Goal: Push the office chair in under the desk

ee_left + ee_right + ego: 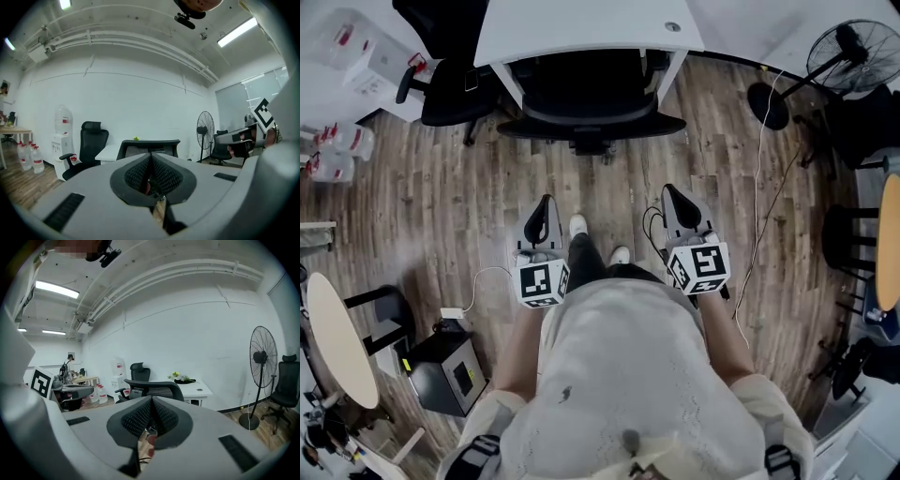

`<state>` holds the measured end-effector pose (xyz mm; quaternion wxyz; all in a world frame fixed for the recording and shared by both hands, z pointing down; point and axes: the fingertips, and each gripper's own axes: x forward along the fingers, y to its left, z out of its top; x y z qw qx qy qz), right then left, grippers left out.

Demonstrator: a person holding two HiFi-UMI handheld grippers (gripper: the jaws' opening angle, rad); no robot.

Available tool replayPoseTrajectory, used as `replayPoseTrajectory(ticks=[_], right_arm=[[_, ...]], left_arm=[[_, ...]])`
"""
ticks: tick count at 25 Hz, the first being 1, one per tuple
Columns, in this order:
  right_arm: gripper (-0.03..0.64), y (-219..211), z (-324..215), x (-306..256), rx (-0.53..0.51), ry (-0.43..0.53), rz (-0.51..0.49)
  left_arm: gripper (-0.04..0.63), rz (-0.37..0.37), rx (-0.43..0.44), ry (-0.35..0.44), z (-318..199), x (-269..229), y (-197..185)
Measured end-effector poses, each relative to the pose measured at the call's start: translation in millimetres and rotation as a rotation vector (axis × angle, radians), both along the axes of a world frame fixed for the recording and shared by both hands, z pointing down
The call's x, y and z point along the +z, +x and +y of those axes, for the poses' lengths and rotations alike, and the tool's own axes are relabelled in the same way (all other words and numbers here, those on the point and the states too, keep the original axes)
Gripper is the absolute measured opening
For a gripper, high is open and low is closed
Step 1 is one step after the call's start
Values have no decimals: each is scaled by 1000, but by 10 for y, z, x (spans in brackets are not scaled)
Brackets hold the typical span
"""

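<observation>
Jugs of water (342, 141) and a spare black chair (450, 89) sit at far left, well apart from the work. Next along, the left gripper (546, 201) hangs over bare wood floor (441, 206), its jaws pressed together on nothing. Ahead at centre, the office chair (589, 103) stands with its seat under the white desk (581, 28) and its backrest close to the desk edge, so the push looks done. On castors it should roll easily over the boards, though the frame is probably weighty. The mesh back would give, so any further nudge belongs on the stiff top rail of the backrest. The right gripper (669, 191) is likewise closed and empty, and a pedestal fan (848, 52) stands far right.
</observation>
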<state>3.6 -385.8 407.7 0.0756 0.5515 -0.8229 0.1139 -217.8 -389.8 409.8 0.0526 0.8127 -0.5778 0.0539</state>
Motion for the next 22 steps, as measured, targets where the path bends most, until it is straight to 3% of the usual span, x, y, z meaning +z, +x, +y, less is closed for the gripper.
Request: replayPoseTrajectory(ticks=[12,22], right_arm=[[8,-54,815,-734,-29,97,-70],[8,-97,1013,-1510,-55,220,-79]], left_arm=[[23,37,-15,103,668,-750,16],[23,55,-21,215,920,-1537,48]])
